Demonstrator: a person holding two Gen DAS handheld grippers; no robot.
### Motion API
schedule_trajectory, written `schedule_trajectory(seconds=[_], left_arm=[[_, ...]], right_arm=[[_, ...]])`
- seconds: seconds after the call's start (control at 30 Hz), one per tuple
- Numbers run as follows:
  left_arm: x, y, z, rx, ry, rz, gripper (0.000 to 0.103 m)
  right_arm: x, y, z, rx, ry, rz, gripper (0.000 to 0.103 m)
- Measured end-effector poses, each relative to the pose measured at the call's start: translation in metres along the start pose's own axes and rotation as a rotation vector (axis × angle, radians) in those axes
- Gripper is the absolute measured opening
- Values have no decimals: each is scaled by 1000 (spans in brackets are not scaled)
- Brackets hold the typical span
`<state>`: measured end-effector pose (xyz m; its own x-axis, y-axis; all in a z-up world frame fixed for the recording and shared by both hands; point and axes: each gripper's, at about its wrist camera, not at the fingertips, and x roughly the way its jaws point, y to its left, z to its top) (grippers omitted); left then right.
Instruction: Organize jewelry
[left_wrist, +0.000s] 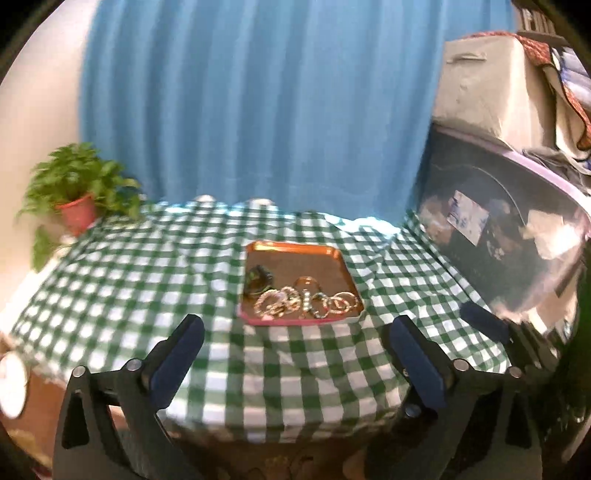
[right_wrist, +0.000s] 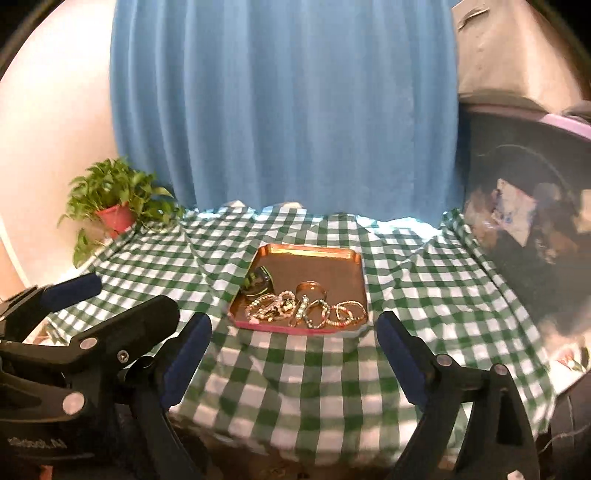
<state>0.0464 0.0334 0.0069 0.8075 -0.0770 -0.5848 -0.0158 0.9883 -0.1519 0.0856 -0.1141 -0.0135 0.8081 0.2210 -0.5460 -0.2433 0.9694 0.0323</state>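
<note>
From the left wrist, we look down on a table draped in a green-and-white checked cloth (left_wrist: 155, 280), a blue curtain (left_wrist: 255, 103) hanging behind it and a potted plant (left_wrist: 79, 192) in a red pot at the far left corner. A copper-coloured tray (left_wrist: 295, 248) sits mid-table; the jewelry (left_wrist: 306, 304), a tangle of bangles and bracelets, lies along its near edge, with a small dark item, too blurred to name, beside it. The left gripper (left_wrist: 295, 343) hangs above the cloth's near side, jaws spread wide, nothing between them.

From the right wrist, we see the same tray (right_wrist: 314, 253) and jewelry (right_wrist: 306, 310) ahead. The right gripper (right_wrist: 293, 341) hovers short of the tray, jaws wide apart and empty, the left gripper's body (right_wrist: 74, 354) alongside at left.
</note>
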Motion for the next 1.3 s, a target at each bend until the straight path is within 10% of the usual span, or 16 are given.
schedule_trajectory(seconds=[0.43,1.3], left_arm=[[-82,-33,-39,74,49,214,103],[-50,-45,-57,143,156,186,103]], right_arm=[[-75,9,-38,73,54,-16,94],[-61,1,-69,155,155,-39,94]])
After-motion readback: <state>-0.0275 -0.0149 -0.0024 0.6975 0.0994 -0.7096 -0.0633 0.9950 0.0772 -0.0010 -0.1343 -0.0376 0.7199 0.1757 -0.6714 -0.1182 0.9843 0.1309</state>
